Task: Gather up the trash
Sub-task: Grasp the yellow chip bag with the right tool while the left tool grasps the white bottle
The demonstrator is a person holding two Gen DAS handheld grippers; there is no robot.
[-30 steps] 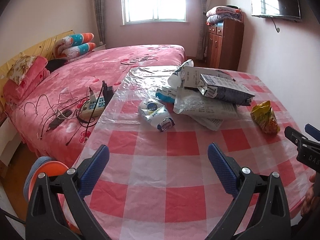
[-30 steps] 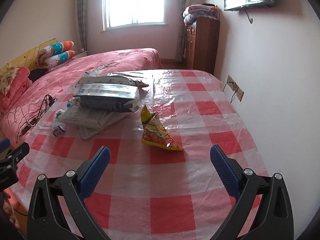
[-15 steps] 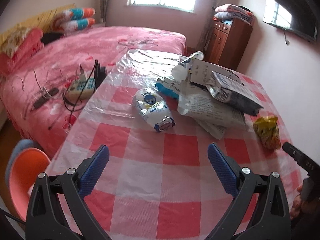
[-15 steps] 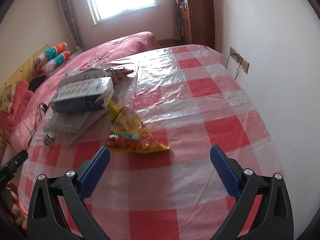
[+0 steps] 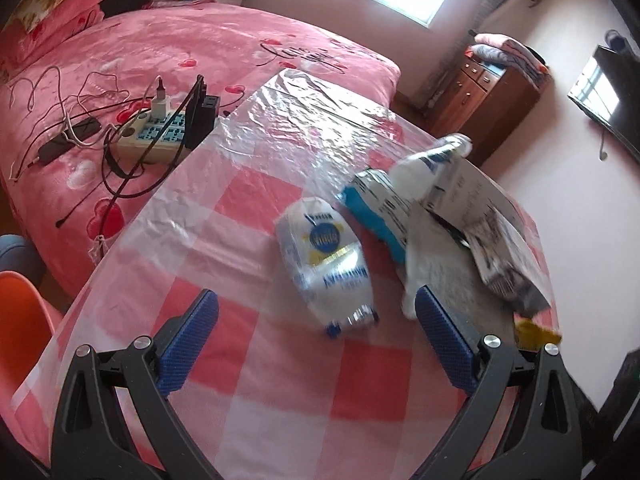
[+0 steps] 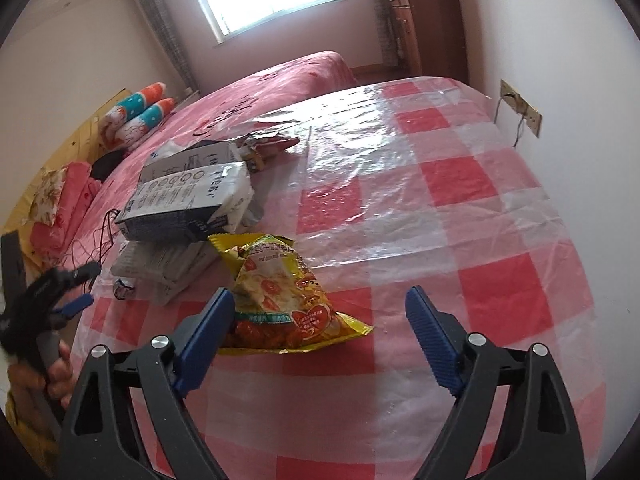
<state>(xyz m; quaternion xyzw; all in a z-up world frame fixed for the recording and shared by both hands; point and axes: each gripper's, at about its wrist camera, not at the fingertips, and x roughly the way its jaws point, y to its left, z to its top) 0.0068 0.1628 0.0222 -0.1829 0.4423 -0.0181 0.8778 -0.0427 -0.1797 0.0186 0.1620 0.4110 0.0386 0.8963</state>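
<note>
The yellow snack bag (image 6: 280, 292), light, crinkly and slippery, lies between the right hand-held gripper's (image 6: 320, 322) just-narrowing, empty jaws; pinch its flat middle.

Print on the packaging (image 6: 192, 196) is too blurred to read.

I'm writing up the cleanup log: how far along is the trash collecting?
Nothing looks collected yet. Both grippers are empty: the left gripper hangs open near the crushed bottle, and the right gripper, jaws just closing slightly, straddles the yellow snack bag. The stacked wrappers still lie on the table.
</note>
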